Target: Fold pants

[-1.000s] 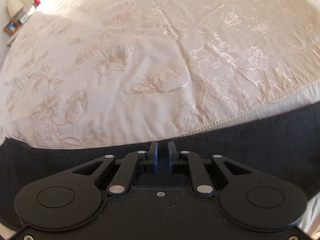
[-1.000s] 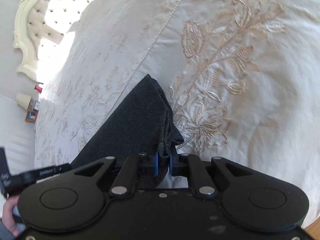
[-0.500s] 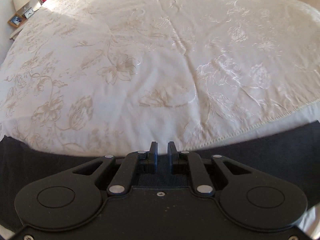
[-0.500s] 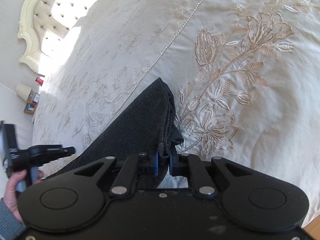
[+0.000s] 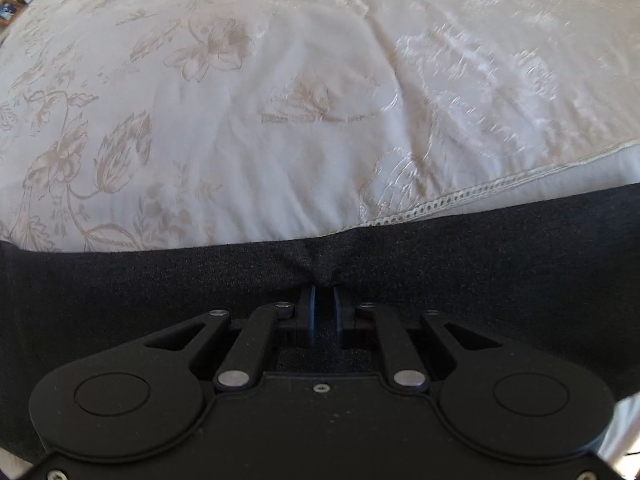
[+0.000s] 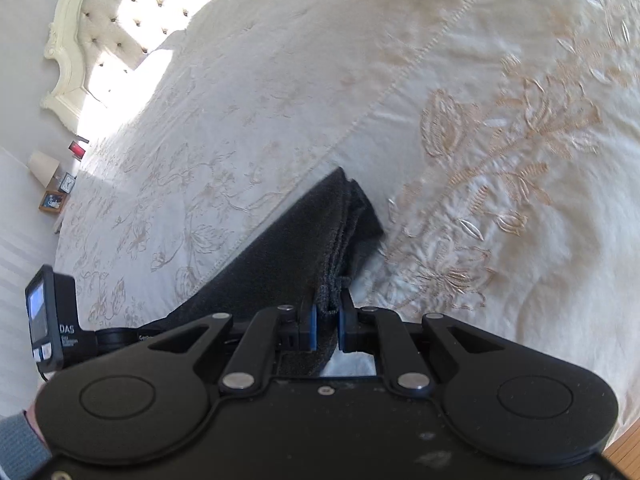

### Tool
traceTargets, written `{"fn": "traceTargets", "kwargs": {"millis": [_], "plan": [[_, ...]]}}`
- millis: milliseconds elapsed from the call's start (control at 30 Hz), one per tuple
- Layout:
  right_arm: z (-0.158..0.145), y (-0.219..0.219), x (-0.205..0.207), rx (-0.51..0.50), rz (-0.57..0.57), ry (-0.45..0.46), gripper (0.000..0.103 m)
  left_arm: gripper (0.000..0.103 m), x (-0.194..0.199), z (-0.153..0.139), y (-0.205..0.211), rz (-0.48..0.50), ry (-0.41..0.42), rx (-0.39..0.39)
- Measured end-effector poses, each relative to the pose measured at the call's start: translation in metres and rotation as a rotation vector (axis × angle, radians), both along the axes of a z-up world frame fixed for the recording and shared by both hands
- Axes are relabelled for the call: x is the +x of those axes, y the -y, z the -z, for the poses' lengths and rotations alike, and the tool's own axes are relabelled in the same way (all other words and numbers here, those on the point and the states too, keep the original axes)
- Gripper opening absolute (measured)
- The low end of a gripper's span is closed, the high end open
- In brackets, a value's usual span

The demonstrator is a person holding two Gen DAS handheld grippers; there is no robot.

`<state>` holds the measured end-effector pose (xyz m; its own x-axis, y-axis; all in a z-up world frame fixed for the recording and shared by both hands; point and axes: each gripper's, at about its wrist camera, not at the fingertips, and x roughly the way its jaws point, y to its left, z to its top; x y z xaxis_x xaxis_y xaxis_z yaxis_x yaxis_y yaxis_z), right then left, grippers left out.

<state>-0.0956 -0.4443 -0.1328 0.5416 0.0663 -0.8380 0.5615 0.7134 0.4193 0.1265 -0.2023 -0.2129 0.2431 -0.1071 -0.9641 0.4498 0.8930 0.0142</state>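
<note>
The dark grey pants stretch as a wide band across the bottom of the left wrist view, over the cream embroidered bedspread. My left gripper is shut on a pinch of the pants' upper edge. In the right wrist view the pants run as a folded strip from the lower left to my right gripper, which is shut on the layered end. The left gripper's body shows at the left edge of that view.
The bedspread fills both views. A tufted cream headboard is at the top left. A nightstand with a lamp, a clock and a picture frame stands to the left. A strip of wood floor shows at the bottom right.
Both grippers have moved forward over the bed with the pants held. In the left view the pants' edge has risen and bunches at the jaws. The left gripper has come closer in the right view.
</note>
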Motion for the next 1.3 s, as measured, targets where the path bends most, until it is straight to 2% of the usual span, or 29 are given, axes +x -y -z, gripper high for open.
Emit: {"fn": "traceTargets", "kwargs": {"millis": [67,233,367,500,700,900,933,967,1067,1300], "plan": [[-0.011,-0.013,0.007,-0.034,-0.019,0.011,0.011,0.021,0.0,-0.017,-0.017,0.01,0.012,-0.051],[-0.045,-0.062,0.028,-0.11,-0.078,0.044,0.011,0.021,0.004,-0.049,-0.077,0.022,0.071,-0.067],[-0.07,-0.121,0.046,-0.168,-0.171,0.08,0.011,0.021,0.016,-0.058,-0.13,-0.018,0.066,-0.078],[-0.081,-0.191,0.07,-0.199,-0.296,0.109,0.011,0.02,0.025,-0.059,-0.181,-0.06,0.065,-0.071],[-0.066,-0.311,0.111,-0.219,-0.559,0.106,0.011,0.02,0.038,-0.056,-0.251,-0.12,0.069,-0.051],[-0.018,-0.407,0.138,-0.252,-0.736,0.048,0.011,0.02,0.045,-0.047,-0.296,-0.156,0.055,-0.032],[-0.01,-0.416,0.141,-0.261,-0.744,0.034,0.013,0.02,0.045,-0.047,-0.3,-0.157,0.051,-0.034],[-0.004,-0.423,0.142,-0.266,-0.747,0.022,0.019,0.02,0.045,-0.046,-0.303,-0.157,0.049,-0.034],[0.001,-0.428,0.142,-0.249,-0.727,0.016,0.02,0.02,0.043,-0.044,-0.306,-0.141,0.046,-0.047],[-0.031,-0.39,0.106,-0.166,-0.635,0.084,0.025,0.02,0.038,-0.042,-0.281,-0.072,0.016,-0.116]]}}
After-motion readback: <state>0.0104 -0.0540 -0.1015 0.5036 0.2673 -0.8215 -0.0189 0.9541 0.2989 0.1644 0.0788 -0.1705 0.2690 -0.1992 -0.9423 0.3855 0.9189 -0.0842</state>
